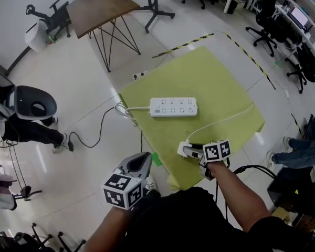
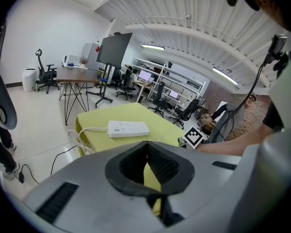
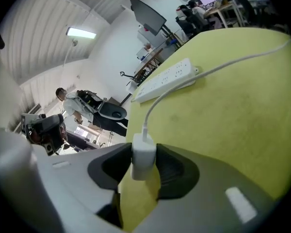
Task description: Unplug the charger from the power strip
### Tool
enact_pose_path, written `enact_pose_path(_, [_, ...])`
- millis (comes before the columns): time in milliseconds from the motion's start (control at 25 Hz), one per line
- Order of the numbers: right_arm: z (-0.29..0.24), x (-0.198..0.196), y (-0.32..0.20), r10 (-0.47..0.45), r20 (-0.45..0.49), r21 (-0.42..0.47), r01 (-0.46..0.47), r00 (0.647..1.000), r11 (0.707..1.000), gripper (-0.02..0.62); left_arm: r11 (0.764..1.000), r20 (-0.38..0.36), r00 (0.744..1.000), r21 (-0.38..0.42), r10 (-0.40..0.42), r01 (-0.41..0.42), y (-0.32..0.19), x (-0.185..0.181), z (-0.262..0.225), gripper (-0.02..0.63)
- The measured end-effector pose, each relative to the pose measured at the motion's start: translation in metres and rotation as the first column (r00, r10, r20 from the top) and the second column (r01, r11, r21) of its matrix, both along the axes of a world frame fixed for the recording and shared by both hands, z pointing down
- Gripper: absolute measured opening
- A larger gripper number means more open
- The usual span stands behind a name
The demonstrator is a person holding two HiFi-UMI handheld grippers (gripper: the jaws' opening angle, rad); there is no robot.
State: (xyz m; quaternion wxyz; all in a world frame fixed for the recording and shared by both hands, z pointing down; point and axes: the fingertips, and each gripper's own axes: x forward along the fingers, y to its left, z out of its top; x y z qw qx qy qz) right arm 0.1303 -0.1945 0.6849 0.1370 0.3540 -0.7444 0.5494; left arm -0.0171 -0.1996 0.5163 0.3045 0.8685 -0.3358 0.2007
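Here the right gripper is clamped on the white charger, which is unplugged and sits at the near edge of the yellow-green tabletop. In the right gripper view both dark pads press against the charger's sides, and its thin white cable leaves its top and sweeps off toward the table's far right edge. From the head view the same cable curves across the tabletop to the right edge. The white power strip lies flat towards the far left part of the tabletop, well apart from the charger, with its own cord dropping over the left edge to a coil on the floor. The left gripper hangs off the table's near left corner, above the floor; in its own view the jaws meet at the tips with nothing between them
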Motion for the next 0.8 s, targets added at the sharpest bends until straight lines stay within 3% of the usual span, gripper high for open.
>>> enact_pose_path(200, [0.002,0.008,-0.008,0.075,-0.075,-0.005,-0.075,0.994,0.997,0.173,1.000,-0.008,1.000,0.009,0.018,-0.018,-0.001,-0.005,-0.002,0.006])
enact_pose_path(320, [0.004,0.012,-0.008,0.064,-0.166,0.007,-0.063,0.984,0.998,0.205,1.000,-0.013,1.000,0.014,0.025,-0.025,-0.001,-0.008,-0.003,0.006])
enact_pose_path(480, [0.004,0.012,-0.006,0.058,-0.214,0.014,-0.056,0.975,0.998,0.216,0.999,-0.023,0.999,0.016,0.030,-0.030,0.000,-0.016,-0.003,0.006])
enact_pose_path(800, [-0.005,0.029,0.006,0.123,-0.368,0.065,-0.106,0.922,0.992,0.218,0.997,-0.062,0.995,0.025,0.076,-0.075,0.000,-0.035,-0.005,0.006])
